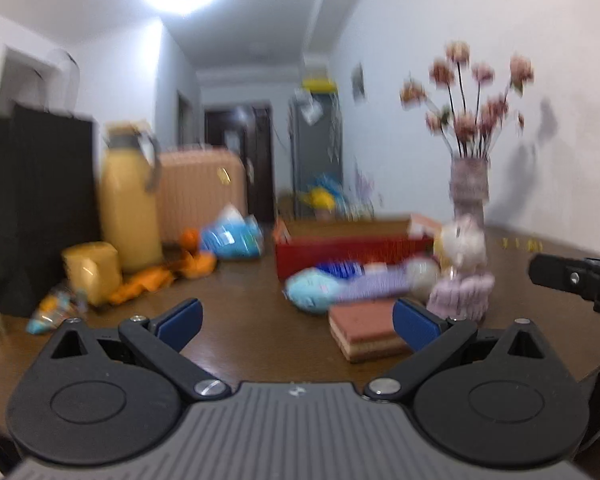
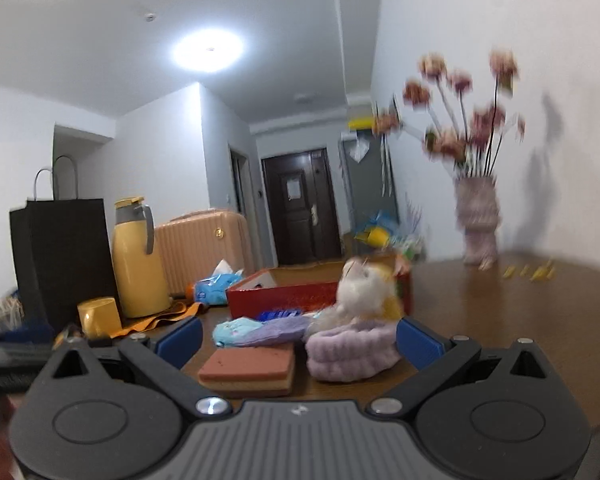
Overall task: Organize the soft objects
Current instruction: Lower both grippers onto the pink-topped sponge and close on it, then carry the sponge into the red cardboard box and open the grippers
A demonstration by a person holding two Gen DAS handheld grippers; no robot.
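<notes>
Both views blurred.

Left gripper [image 1: 296,322]: fingers spread wide, nothing between them, above brown table [image 1: 236,320]. Layered sponge [image 1: 366,334] just ahead, nearer the right-hand blue pad [image 1: 414,326]; contact cannot be told.

Right gripper [image 2: 298,340]: fingers likewise spread wide, empty. Same sponge [image 2: 248,370] flat on table [image 2: 480,300] ahead, between the two pads, apart from both. Lilac fuzzy item [image 2: 350,350] just right of sponge, close beside right-hand pad [image 2: 418,344]; contact not clear.

Soft objects clustered mid-table, in front of red box [image 2: 284,294]:
- white plush toy [image 2: 366,290] above lilac fuzzy item, against box's near right corner; upright in left view [image 1: 462,246].
- light blue soft item [image 2: 234,330] beside a purple fabric piece [image 2: 276,332], behind sponge.
- small blue ridged object [image 2: 278,314] at box's front wall; kind not discernible.

Elsewhere on table: black paper bag [image 2: 62,256], yellow thermos [image 2: 138,260], yellow cup [image 2: 99,316], orange cloth [image 2: 160,320], blue tissue pack [image 2: 216,286] at left; vase with pink flowers [image 2: 478,220] at far right by wall. Pink suitcase [image 2: 204,248] behind the thermos.

Right gripper's dark body visible at right edge of left view [image 1: 580,282].
</notes>
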